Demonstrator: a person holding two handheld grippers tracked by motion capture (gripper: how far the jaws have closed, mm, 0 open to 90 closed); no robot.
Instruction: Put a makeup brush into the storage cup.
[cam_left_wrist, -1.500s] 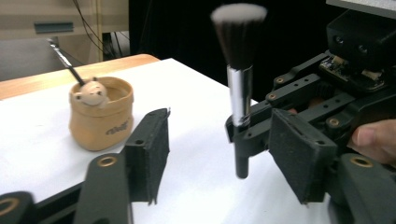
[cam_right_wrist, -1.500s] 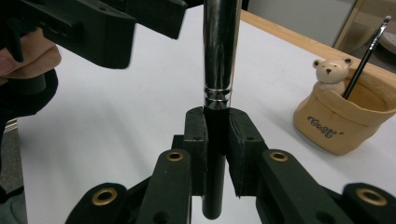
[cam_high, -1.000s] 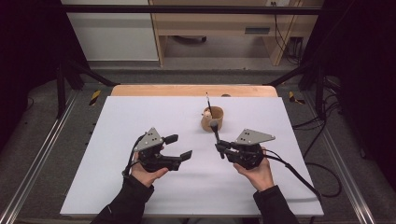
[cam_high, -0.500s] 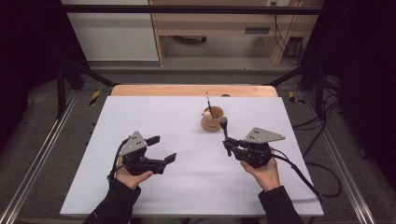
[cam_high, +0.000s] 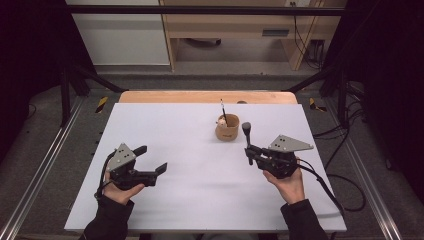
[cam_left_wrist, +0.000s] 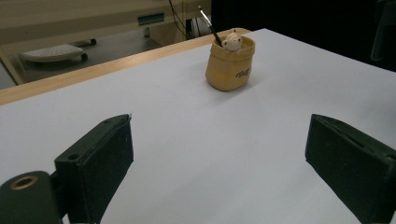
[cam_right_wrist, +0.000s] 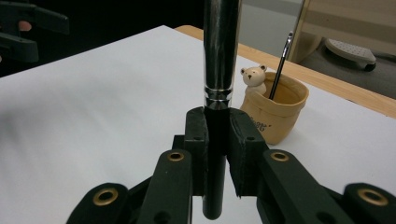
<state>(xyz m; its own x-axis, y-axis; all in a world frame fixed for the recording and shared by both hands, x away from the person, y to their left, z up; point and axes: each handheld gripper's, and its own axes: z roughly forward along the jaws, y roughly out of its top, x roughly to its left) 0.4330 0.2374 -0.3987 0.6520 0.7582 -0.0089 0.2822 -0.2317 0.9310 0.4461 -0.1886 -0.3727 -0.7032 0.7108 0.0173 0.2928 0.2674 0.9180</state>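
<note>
Right claw (cam_high: 248, 151) clamps a brush (cam_right_wrist: 219, 65); left claw (cam_high: 152, 160), just opened, is bare; tan pot (cam_high: 227, 127) holds a thin brush (cam_high: 223, 108).

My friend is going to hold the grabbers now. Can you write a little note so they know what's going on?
Right gripper: shut on a brush, held upright by its handle, near the cup.
Left gripper: jaws have just been opening, now wide apart, nothing between them, low over the white table on the left.
Things: the tan cup stands toward the far middle of the table, with a thin brush and a small bear figure in it.
Done: one brush is in the cup.
Left: probably put the held brush into the cup, then let go.
</note>
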